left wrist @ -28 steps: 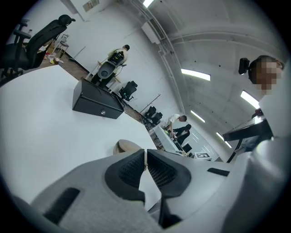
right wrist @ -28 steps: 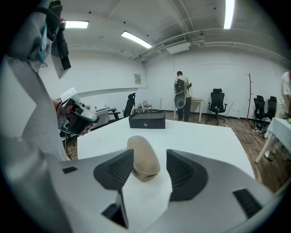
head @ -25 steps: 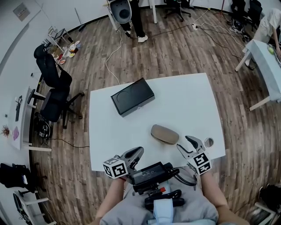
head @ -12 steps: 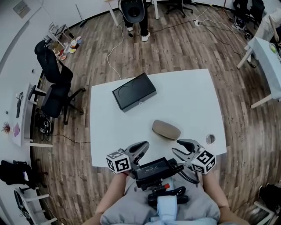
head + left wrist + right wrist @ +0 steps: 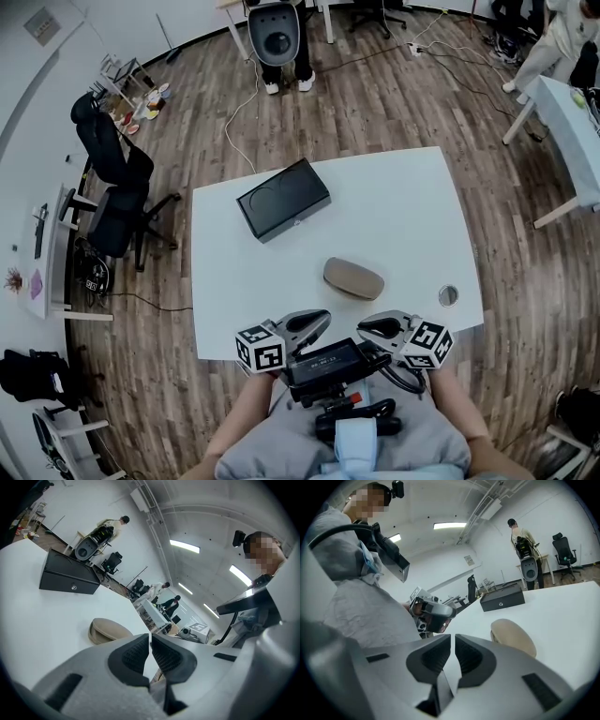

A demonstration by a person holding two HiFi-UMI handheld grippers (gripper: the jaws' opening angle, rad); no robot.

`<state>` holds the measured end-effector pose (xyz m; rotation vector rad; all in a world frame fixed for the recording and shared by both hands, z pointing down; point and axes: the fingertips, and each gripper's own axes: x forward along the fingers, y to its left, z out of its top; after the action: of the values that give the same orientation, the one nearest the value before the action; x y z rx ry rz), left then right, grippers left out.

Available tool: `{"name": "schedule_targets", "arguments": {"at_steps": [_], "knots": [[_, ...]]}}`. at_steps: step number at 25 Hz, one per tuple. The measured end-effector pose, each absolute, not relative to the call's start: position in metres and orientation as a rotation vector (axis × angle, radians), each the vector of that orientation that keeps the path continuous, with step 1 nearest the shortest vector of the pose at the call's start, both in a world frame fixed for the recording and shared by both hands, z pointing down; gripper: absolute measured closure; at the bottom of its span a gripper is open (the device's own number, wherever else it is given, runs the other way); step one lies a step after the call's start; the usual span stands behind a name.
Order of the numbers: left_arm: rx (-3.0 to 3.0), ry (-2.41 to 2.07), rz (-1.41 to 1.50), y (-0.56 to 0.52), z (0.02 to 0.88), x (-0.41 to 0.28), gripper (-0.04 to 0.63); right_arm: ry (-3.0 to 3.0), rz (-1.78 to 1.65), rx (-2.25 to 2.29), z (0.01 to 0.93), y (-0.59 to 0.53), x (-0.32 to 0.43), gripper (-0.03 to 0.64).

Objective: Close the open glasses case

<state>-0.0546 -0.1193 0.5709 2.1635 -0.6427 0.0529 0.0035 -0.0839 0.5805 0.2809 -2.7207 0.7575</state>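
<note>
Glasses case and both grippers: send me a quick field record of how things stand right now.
Glasses case: tan, lid down, lying flat on the white table, nothing touching it
Left gripper: jaws together, empty, at the table's near edge, short of the case
Right gripper: jaws have just been closing, now all but together, nothing between them, also at the near edge
Black box: far left part of the table, apart from the case
Task status: case looks already shut
</note>
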Motion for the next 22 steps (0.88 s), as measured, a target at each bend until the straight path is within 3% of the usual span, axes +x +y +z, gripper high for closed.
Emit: {"name": "schedule_targets", "arguments": {"at_steps": [22], "knots": [[2.158,-0.614,0.087,-0.1152,0.5739,-0.0467,0.574,-2.676,0.711,0.292,0.5866,-0.0832,0.0071,0.588]]}}
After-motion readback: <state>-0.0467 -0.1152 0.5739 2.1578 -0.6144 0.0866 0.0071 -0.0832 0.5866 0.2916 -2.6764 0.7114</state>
